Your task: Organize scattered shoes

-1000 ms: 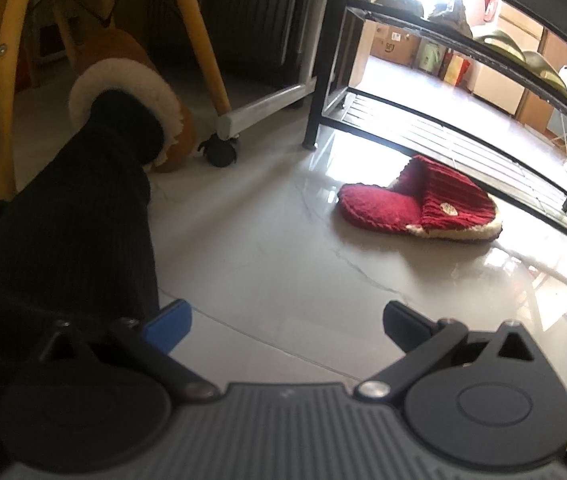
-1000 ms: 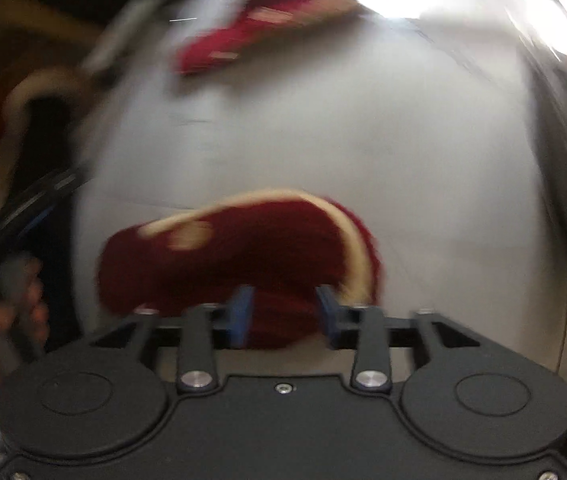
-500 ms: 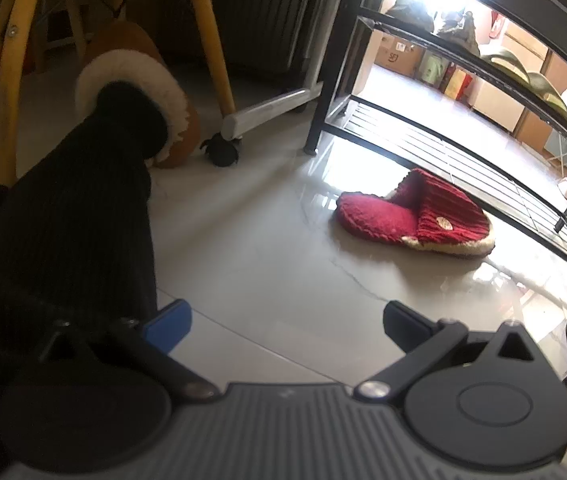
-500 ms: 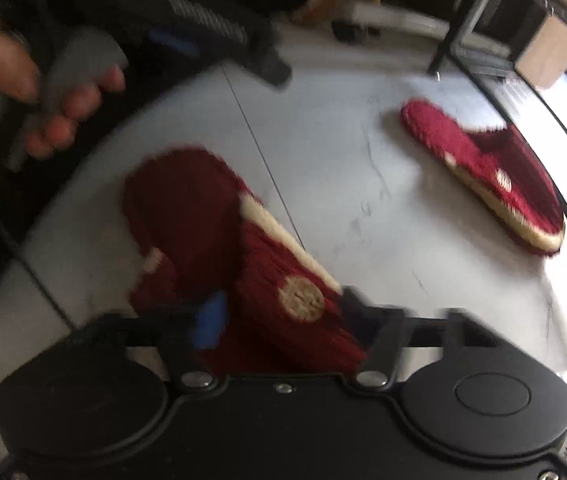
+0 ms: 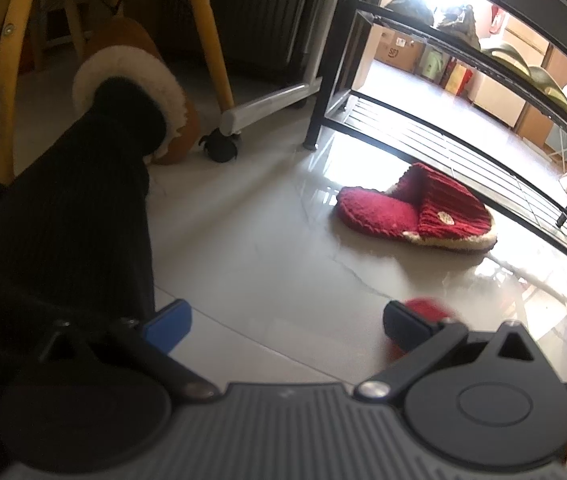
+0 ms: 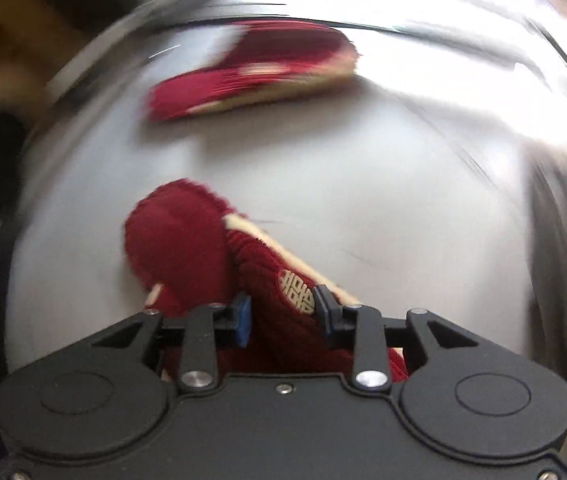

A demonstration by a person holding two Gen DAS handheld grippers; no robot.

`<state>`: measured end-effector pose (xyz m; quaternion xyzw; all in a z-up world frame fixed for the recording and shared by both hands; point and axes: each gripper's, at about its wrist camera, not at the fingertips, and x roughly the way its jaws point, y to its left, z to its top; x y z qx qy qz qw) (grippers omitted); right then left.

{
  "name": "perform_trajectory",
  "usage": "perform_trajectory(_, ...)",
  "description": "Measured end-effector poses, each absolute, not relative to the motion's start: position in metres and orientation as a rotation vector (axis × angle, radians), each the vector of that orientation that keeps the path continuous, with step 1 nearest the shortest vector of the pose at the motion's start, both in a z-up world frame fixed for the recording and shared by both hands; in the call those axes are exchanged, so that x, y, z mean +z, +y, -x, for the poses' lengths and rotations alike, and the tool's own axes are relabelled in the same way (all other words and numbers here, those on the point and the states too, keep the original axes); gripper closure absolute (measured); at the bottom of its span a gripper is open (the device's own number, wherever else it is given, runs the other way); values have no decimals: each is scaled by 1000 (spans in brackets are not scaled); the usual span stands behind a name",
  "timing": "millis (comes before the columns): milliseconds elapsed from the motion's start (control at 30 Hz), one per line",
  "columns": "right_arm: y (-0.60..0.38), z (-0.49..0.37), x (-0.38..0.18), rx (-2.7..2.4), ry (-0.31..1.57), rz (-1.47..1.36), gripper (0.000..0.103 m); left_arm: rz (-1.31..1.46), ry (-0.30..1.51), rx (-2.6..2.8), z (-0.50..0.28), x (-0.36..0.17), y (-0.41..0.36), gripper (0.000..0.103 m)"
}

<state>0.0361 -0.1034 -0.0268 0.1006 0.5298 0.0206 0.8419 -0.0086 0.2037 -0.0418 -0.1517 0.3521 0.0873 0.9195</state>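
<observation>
A red knitted slipper with a cream sole [image 5: 415, 214] lies on the pale tiled floor beside the black shoe rack [image 5: 435, 136]. It also shows blurred in the right wrist view [image 6: 255, 72]. My right gripper [image 6: 281, 314] is shut on the matching red slipper [image 6: 211, 252] and holds it above the floor. A blurred red part of that slipper shows by the left gripper's right finger [image 5: 423, 312]. My left gripper [image 5: 283, 320] is open and empty, low over the floor.
A leg in black trousers [image 5: 71, 216] wearing a brown fleece-lined slipper [image 5: 139, 92] stands at left. Yellow chair legs [image 5: 207, 32] and a white castor base [image 5: 267, 104] are behind it. The rack's lower shelf is bare wire.
My right gripper has swung round with the held red slipper toward the slipper on the floor. The held slipper's edge has come into the left wrist view. The left gripper has barely moved.
</observation>
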Motion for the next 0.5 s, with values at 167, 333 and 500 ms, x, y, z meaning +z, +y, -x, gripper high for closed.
perform_trajectory(167, -140, -28, -28, -35, 1119, -407, 72, 311, 727, 177, 8, -43, 203, 1)
perform_trajectory(333, -177, -20, -30, -114, 1111, -602, 69, 305, 732, 172, 7, -43, 201, 1)
perform_trajectory(500, -164, -9, -9, -42, 1001, -450, 48, 303, 730, 171, 8, -44, 201, 1)
